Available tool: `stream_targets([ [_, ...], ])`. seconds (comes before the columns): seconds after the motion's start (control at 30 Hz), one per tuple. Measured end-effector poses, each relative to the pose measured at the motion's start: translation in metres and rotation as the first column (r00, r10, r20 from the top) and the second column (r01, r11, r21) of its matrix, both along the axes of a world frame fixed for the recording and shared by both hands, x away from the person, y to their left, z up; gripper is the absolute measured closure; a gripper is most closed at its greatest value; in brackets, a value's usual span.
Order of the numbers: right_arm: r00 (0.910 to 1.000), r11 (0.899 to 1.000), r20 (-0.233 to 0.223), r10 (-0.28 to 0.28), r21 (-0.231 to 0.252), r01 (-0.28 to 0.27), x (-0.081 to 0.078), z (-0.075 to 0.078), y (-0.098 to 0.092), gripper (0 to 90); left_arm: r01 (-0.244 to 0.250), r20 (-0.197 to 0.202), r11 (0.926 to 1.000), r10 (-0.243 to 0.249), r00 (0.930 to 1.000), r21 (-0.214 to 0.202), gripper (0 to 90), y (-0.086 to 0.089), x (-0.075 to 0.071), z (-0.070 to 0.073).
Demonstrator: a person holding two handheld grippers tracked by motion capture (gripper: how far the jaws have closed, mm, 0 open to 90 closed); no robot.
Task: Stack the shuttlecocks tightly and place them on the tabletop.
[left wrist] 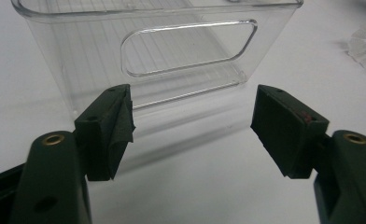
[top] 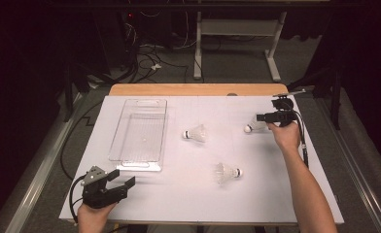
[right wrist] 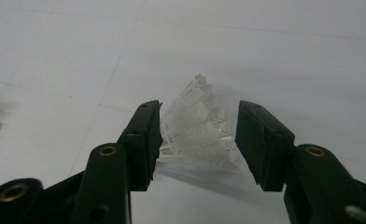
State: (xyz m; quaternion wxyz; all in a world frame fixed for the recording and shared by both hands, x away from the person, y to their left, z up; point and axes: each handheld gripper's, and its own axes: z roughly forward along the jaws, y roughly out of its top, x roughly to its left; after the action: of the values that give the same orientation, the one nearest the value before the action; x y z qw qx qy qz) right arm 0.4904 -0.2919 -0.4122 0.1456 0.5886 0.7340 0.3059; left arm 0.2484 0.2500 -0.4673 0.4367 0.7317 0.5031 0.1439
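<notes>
Laboratory or test room: dark surround, loose cables [top: 147, 60] on grey floor, white-covered worktable [top: 198, 194], metal-framed bench leg [top: 197, 46] behind.

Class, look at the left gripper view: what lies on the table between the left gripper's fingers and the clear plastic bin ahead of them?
Nothing: the left gripper view shows bare white table between the open left gripper and the clear bin.

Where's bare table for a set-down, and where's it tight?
Free: the white table along its near edge, between the left gripper and the nearest white plastic shuttlecock; also the far strip beyond the middle shuttlecock. Tight: far right, where the right gripper straddles the third shuttlecock. The clear plastic bin takes the left.
</notes>
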Motion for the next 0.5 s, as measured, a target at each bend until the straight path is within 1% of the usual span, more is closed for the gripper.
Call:
stream_targets([
  [0.17, 0.9998, 1.000, -0.018, 0.004, -0.002, -0.004, 0.0014, -0.0010, 0.0002, 55.6, -0.001, 0.000, 1.0000, 0.001, 1.0000, -0.006, 30.5, 0.0001, -0.0001, 0.0000],
  [0.23, 0.9998, 1.000, -0.021, 0.007, 0.000, -0.007, 0.0011, -0.0006, 0.0011, 58.6, 0.000, 0.000, 1.0000, 0.000, 1.0000, -0.005, 30.5, -0.0001, -0.0002, 0.0000],
  [0.43, 0.9989, 0.999, -0.038, 0.029, -0.017, -0.029, -0.0001, -0.0026, 0.0031, 66.7, -0.002, 0.002, 1.0000, 0.002, 1.0000, -0.007, 30.6, 0.0000, -0.0003, 0.0001],
  [0.5, 0.9983, 0.999, -0.045, 0.037, -0.014, -0.037, -0.0007, -0.0029, 0.0031, 70.1, -0.001, 0.003, 1.0000, 0.001, 1.0000, -0.007, 30.6, 0.0002, -0.0004, 0.0002],
])
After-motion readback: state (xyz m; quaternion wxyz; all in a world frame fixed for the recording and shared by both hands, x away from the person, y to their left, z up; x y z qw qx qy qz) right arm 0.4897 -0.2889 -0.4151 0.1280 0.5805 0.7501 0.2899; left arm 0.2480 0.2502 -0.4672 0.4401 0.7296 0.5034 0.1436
